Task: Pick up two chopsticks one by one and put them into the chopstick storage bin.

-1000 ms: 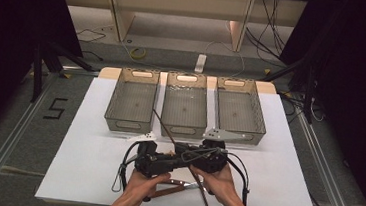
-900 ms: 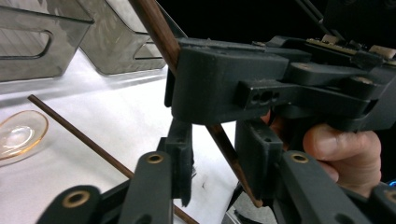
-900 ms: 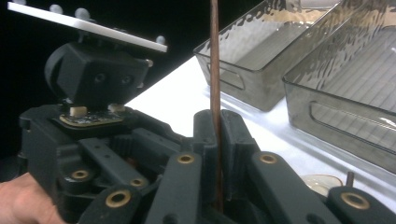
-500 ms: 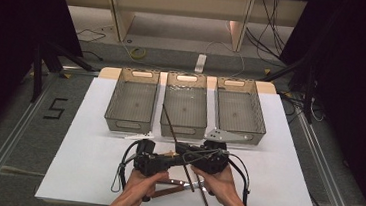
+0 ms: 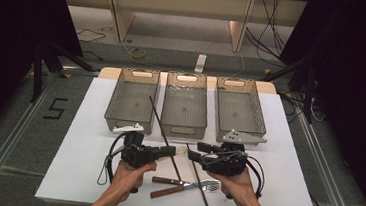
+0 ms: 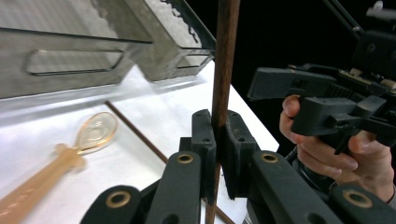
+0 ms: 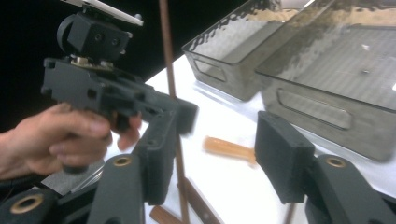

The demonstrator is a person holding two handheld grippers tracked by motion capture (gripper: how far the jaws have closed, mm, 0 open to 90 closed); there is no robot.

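Note:
My left gripper (image 5: 173,151) points right and is shut on a thin brown chopstick (image 5: 157,116), which slants up across the left tray's corner. In the left gripper view the pads clamp the chopstick (image 6: 219,93) upright. Facing it a short way to the right is my right gripper (image 5: 190,155). Its jaws have just been opening; in the right gripper view it (image 7: 219,151) stands open with nothing between the pads. A second chopstick (image 5: 201,190) lies on the white mat, and an amber spoon (image 6: 93,133) lies below the jaws.
Three empty grey trays stand in a row behind the grippers: left (image 5: 132,101), middle (image 5: 185,108), right (image 5: 239,110). A fork (image 5: 206,185) and a wooden-handled piece (image 5: 163,191) lie between the hands, near the front edge of the white mat (image 5: 87,140).
The two grippers were close together on the chopstick and have drawn apart. The right jaws have opened off it. The left gripper has moved left with the chopstick.

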